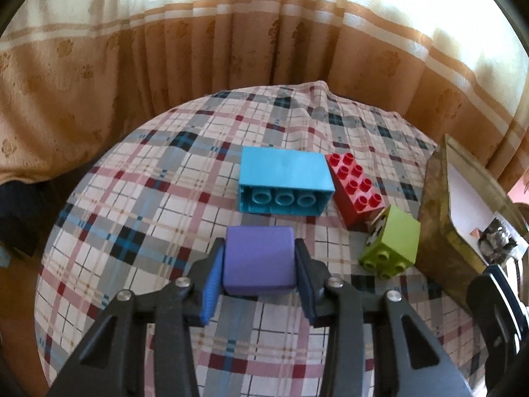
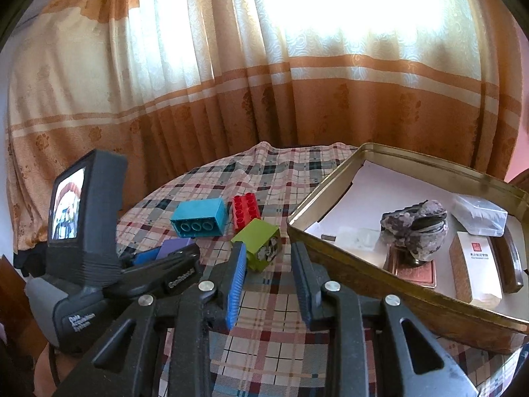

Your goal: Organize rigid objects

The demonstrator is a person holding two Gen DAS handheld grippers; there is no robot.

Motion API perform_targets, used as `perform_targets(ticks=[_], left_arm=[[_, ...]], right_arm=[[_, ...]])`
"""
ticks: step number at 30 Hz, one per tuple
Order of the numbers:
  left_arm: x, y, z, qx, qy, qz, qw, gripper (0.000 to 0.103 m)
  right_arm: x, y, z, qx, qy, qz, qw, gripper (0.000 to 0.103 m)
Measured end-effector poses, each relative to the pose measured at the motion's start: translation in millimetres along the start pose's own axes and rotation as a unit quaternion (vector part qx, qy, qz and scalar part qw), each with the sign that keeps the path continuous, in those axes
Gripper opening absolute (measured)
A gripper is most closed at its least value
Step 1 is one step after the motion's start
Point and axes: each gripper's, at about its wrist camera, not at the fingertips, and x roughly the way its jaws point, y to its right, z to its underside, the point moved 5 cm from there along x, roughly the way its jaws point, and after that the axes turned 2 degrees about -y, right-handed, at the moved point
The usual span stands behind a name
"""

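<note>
The purple smooth-sided plastic block (image 1: 259, 259) is being held between the fingers of the left gripper (image 1: 259, 264), the blue pads pressed flat against its two opposite sides, just above the plaid-clothed counter (image 1: 132, 198). Ahead of it, a turquoise hollow brick (image 1: 284, 182) is lying on its side, a red studded brick (image 1: 355, 187) is sitting just beside it, and a lime-green cube brick (image 1: 391, 244) is tipped over near the wall of the gold rectangular tin (image 2: 380, 278). The right gripper (image 2: 269, 274) is being held with its fingers wide apart and empty, pointed toward the green cube.

The step in hand is judged to be carrying the purple block to the tin, where a rough grey stone (image 2: 415, 231) and small boxes are already lying. For a clean transfer, the block is best being lifted well above the tin's rim before being swung across, with the grip kept square so the smooth faces are not slipping. A bare patch of the white liner should be chosen, and the green cube should be passed clear of.
</note>
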Motion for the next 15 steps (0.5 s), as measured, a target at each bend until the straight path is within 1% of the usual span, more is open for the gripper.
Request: perform_targets(ticks=[2, 4, 5, 7, 9, 13, 15], left_arm=[[-4, -4, 1, -0.011, -0.005, 0.007, 0.9999, 0.039], [-14, -12, 3, -0.023, 0.002, 0.026, 0.9994, 0.039], [-18, -16, 4, -0.024, 0.006, 0.029, 0.9993, 0.039], [-25, -25, 6, -0.027, 0.013, 0.027, 0.9992, 0.039], [-30, -33, 8, -0.033, 0.016, 0.032, 0.9988, 0.039], [-37, -49, 11, -0.044, 0.021, 0.028, 0.9984, 0.039], [-40, -55, 11, -0.044, 0.026, 0.021, 0.9985, 0.039]], right_arm=[[1, 3, 0, 0.007, -0.003, -0.01, 1.0, 0.031], [1, 1, 1, 0.009, -0.01, -0.026, 1.0, 0.031], [0, -1, 1, 0.009, -0.01, -0.033, 0.999, 0.031], [0, -3, 2, 0.008, -0.013, -0.043, 0.999, 0.031], [8, -6, 3, 0.012, -0.029, -0.051, 0.998, 0.031], [25, -8, 6, 0.049, -0.061, -0.075, 0.994, 0.031], [33, -13, 8, 0.058, -0.076, -0.08, 0.992, 0.031]])
